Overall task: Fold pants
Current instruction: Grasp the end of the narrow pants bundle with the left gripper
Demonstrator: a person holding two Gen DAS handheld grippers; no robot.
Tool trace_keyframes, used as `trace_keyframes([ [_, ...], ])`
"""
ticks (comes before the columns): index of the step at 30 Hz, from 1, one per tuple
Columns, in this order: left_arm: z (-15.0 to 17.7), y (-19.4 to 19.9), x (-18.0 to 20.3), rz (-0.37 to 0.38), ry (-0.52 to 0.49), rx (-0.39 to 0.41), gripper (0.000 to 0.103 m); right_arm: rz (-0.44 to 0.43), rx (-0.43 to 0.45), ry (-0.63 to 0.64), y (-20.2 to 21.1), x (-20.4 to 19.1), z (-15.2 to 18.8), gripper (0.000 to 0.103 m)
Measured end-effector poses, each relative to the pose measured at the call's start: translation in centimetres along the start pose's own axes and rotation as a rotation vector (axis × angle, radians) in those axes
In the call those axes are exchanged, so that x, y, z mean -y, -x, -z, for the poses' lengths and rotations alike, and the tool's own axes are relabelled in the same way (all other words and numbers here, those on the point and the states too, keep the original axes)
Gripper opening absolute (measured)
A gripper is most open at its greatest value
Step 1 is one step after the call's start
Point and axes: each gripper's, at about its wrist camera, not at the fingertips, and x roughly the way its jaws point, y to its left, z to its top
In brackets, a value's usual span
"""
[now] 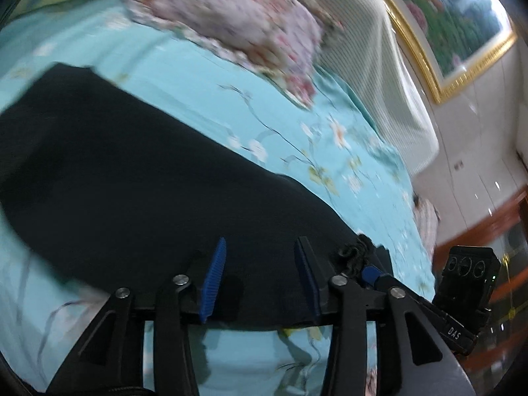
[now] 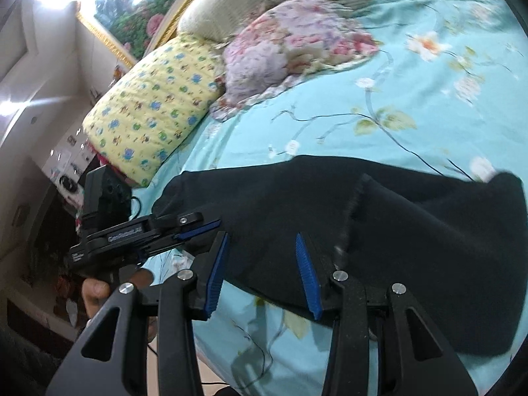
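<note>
Bedsheet point(image 2: 412, 99), turquoise with a flower print, covers the bed and carries everything here; a yellow patterned pillow point(image 2: 148, 105) and a pink floral one point(image 2: 290, 43) sit at its far end, well apart from the work. Across the near part of the sheet lie the black pants point(image 2: 297, 204), spread flat as one long dark band whose long axis runs side to side in front of both cameras, roughly parallel to the near edge of the bed. In the right wrist view an upper layer with a visible hem lies over the right part of the band, so the pants look, as a judgement, already doubled once. The right gripper point(image 2: 260, 274) hangs over the near edge of the cloth with its blue pads clearly apart and nothing between them; the fabric lies just beyond and below its tips. The left gripper point(image 1: 260, 277) is likewise partly open and holds nothing, poised over the near edge of the pants point(image 1: 132, 171), with the dark length stretching away up and to the left in its own view. The two grippers sit near each other, the right one showing at the lower right of the left view beside a bunched bit of black cloth. Whichever end is folded next, the left gripper seems nearer the long free stretch, the right nearer the doubled end.
</note>
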Motion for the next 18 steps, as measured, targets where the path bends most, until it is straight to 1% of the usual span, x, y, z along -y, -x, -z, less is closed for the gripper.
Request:
trace_keyframes([
  [2,0.2,1.2,-0.8,-0.04,0.014,0.036,0.05,-0.005,-0.015,0.021,-0.9,-0.6,-0.5,0.043],
  [5,1.0,3.4,-2.2,-0.118,0.041,0.097,0.057,-0.008,-0.038,0.045,-2.2,-1.6,-1.0,0.049],
  [6,1.2,4.1,-2.6,-0.134,0.047,0.12,0.058,-0.009,-0.046,0.053,-2.7,-1.9,-1.2,0.05],
  [9,1.7,5.8,-3.9,-0.189,0.06,0.166,0.062,-0.018,-0.067,0.088,-4.0,-3.1,-1.8,0.05],
  [11,2.0,6.5,-5.1,-0.212,0.077,0.179,0.062,-0.024,-0.078,0.106,-4.7,-3.7,-2.1,0.05],
  [15,1.9,7.4,-7.3,-0.22,0.135,0.187,0.063,-0.033,-0.11,0.148,-6.6,-5.1,-2.9,0.05],
  [18,1.6,7.7,-8.4,-0.237,0.16,0.202,0.069,-0.04,-0.136,0.175,-8.1,-6.0,-3.5,0.05],
])
